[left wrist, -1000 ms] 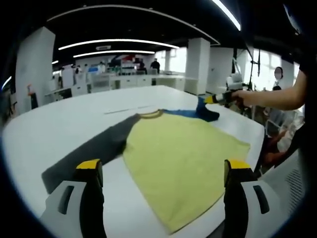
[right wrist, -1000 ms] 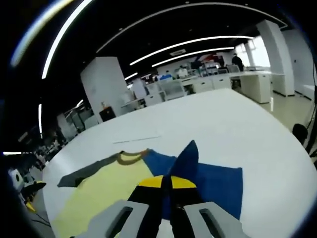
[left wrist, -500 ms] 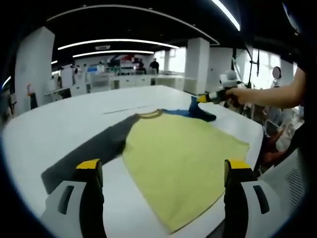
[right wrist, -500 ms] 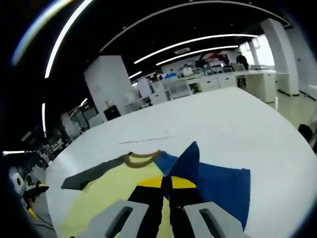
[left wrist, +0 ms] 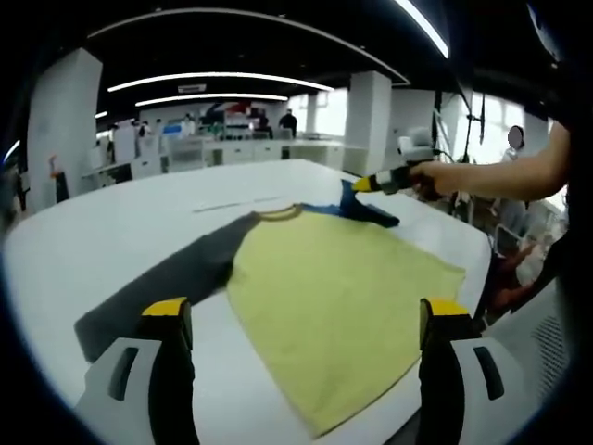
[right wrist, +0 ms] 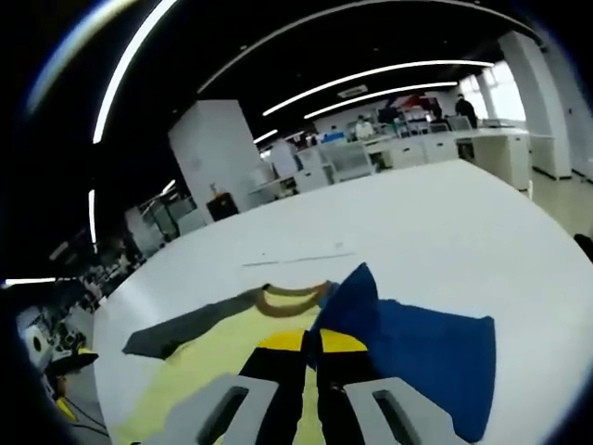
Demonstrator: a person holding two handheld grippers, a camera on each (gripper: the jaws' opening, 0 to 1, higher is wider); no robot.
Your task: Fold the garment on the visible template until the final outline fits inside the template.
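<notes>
A single long-sleeved shirt [left wrist: 334, 297] lies flat on the white surface [left wrist: 111, 232], its yellow body spread wide, with one dark grey sleeve [left wrist: 162, 283] stretched out along the surface and one blue sleeve [left wrist: 366, 209] at the opposite side; a mustard-coloured collar [left wrist: 281, 214] marks the neck. In the right gripper view the same shirt [right wrist: 213, 357] shows its grey sleeve [right wrist: 190, 324], collar [right wrist: 292, 297] and blue sleeve [right wrist: 417, 357] against the surface [right wrist: 445, 232]. The right gripper [right wrist: 310, 348] has its yellow-tipped fingers [right wrist: 278, 341] pressed together on a raised peak of the blue sleeve, which stands up from the surface in a point; in the left gripper view this gripper [left wrist: 366, 184] is seen at the far side of the shirt, held by a person's hand [left wrist: 426, 176]. The left gripper [left wrist: 306, 320] hangs above the near edge of the surface with its two fingers [left wrist: 167, 311] spread wide apart, holding nothing and touching nothing. A thin pale strip [left wrist: 236, 204] lies on the surface beyond the collar.
</notes>
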